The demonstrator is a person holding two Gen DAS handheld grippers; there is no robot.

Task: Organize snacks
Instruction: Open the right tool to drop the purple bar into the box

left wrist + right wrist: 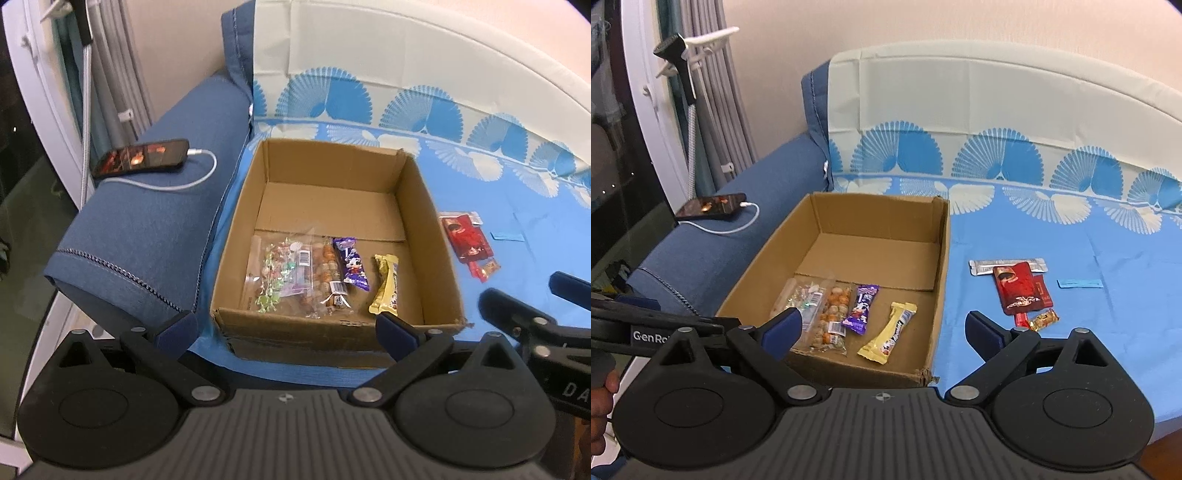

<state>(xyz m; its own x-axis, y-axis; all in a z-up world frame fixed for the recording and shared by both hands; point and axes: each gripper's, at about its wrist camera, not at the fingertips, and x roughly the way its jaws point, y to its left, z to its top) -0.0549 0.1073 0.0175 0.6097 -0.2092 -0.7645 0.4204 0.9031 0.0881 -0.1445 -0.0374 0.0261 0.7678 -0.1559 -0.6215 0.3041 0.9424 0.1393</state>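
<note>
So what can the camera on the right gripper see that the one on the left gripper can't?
Only the right wrist view shows the silver wrapper lying behind the red packet, and a hand at its left edge. Only the left wrist view shows the right gripper's fingers from outside, poking in at the right. Both show the cardboard box with four snacks inside, including the gold bar, plus the phone charging on the blue armrest.

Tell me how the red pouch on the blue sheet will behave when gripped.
The red pouch lies flat and thin, so it will probably flex and feel light. Its glossy film looks slippery. It overlaps a silver wrapper, which may drag along.
</note>
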